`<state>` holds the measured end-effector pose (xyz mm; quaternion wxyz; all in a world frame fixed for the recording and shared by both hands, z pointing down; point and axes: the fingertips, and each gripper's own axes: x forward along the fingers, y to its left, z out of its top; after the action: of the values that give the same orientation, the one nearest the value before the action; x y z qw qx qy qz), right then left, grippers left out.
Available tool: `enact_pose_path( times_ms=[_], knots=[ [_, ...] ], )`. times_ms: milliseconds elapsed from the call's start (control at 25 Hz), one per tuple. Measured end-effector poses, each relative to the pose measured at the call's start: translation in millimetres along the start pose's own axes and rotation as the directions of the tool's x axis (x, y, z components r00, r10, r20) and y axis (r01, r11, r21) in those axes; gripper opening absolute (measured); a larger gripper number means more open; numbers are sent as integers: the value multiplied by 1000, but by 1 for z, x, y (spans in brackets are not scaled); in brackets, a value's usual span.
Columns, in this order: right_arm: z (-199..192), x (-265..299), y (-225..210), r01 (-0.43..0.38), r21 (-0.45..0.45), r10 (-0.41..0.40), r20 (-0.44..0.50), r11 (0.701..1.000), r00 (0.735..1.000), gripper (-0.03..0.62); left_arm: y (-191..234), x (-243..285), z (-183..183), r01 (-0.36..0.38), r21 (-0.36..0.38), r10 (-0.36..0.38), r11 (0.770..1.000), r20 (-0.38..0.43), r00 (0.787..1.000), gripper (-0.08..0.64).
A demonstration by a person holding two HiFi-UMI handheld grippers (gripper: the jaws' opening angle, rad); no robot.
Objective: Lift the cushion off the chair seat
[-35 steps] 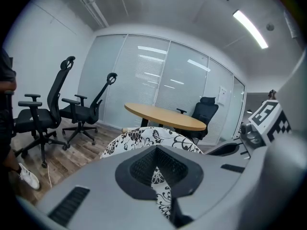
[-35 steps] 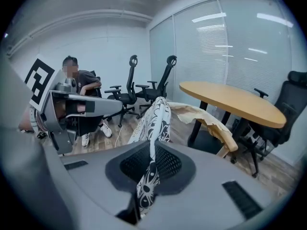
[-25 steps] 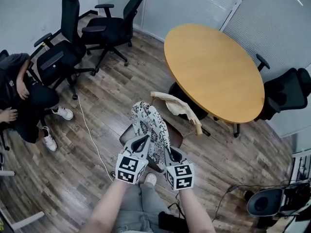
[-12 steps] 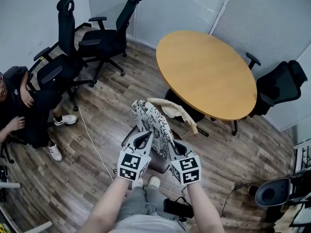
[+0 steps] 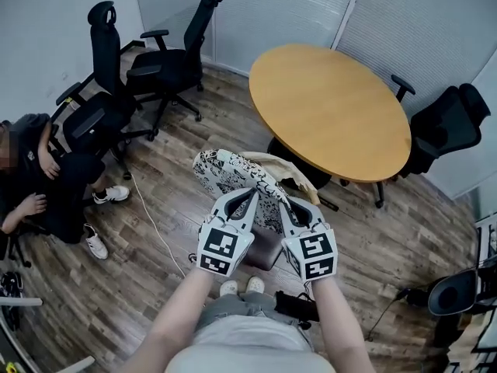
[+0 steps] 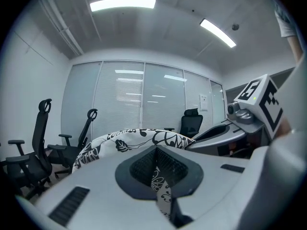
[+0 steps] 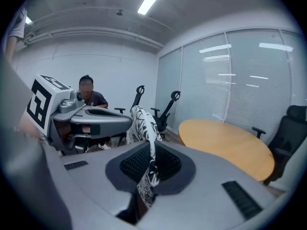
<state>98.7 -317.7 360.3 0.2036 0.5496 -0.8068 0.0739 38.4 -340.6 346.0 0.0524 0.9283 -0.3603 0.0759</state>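
Far left: seated person in dark clothes, feet on the wood floor. Next to them, a black office chair, with a 2nd office chair further back by the blinds. A white cable runs across the floor.

Centre: left gripper, fingers pressed together on the near edge of the cushion. The left gripper view shows the black-and-white floral fabric pinched between the pads. The cushion is held up in the air on edge, above the chair seat, which shows below, between the 2 marker cubes. It looks clear of the seat.

Right gripper sits just beside the left. Its fingers are nearly closed, pinching the same edge, with fabric hanging through them in the right gripper view.

Just right of the cushion, a beige cloth is draped over the chair back. Beyond it is a round wooden table. At the far right, a black chair is tucked against the table.
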Motion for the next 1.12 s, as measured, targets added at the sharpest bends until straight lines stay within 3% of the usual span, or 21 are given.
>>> enact_pose_path(
  times_ms=[200,480,1120],
  knots=[
    [32,-9,-10,50,-18,-48,83,999,995,38,-1,-2,27,-7,38,5,999,48,999,-3],
    [62,-24,-23,119,34,-123,170,992,978,38,-3,-10,55,-25,44,20,999,113,993,-3],
    [98,-50,-38,179,73,-193,291,981,937,37,-18,-5,102,-61,74,44,995,209,977,-3]
  ],
)
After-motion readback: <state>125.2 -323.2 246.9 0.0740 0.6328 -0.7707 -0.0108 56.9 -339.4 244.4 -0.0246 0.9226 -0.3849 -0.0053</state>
